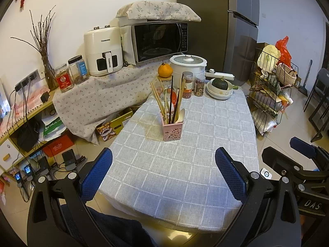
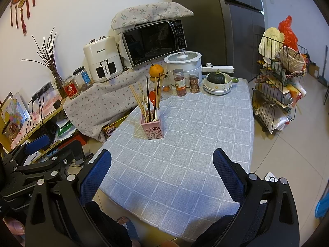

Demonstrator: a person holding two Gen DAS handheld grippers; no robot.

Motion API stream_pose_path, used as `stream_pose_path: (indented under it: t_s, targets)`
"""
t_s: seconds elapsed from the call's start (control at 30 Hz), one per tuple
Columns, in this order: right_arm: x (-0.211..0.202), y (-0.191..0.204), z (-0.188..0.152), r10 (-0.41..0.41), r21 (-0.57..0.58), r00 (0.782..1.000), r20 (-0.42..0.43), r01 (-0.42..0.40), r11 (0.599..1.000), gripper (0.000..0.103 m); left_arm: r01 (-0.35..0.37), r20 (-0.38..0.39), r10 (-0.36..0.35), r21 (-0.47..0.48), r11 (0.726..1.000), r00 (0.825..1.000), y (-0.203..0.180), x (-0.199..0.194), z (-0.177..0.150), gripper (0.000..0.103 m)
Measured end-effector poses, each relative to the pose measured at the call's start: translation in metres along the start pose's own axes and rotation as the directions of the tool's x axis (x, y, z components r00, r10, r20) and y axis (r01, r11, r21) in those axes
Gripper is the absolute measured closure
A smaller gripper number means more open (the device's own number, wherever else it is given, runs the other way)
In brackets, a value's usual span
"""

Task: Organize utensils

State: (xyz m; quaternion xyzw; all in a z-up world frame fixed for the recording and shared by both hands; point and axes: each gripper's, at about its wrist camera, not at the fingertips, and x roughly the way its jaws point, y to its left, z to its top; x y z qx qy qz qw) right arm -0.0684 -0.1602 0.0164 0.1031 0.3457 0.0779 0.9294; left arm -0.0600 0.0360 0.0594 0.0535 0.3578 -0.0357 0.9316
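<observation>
A pink holder (image 1: 172, 130) stands upright mid-table on a grey checked table (image 1: 185, 175), already holding chopsticks (image 1: 158, 100), a white spoon (image 1: 180, 115) and a red spoon (image 1: 173, 99). The left gripper (image 1: 163, 175) and right gripper (image 2: 162, 175) both hover at the table's near edge, well apart from the holder, fingers spread wide and empty. No loose utensil shows on the cloth, so the work looks nearly finished or not begun. Any reach should come from above, closing on one stem without tipping the light holder. Only the right view shows the person's sandalled foot (image 2: 128, 225) under the table edge; each view catches the other gripper at its side.
</observation>
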Motion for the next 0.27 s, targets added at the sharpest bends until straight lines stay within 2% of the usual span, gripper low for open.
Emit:
stream_pose_path:
  t_s: [0.27]
  targets:
    - [0.001, 0.0008, 0.0022, -0.002, 0.003, 1.0, 0.002, 0.002, 1.0, 0.007, 0.001, 0.001, -0.001, 0.0, 1.0, 1.0, -0.0002, 0.0001, 0.0, 0.007]
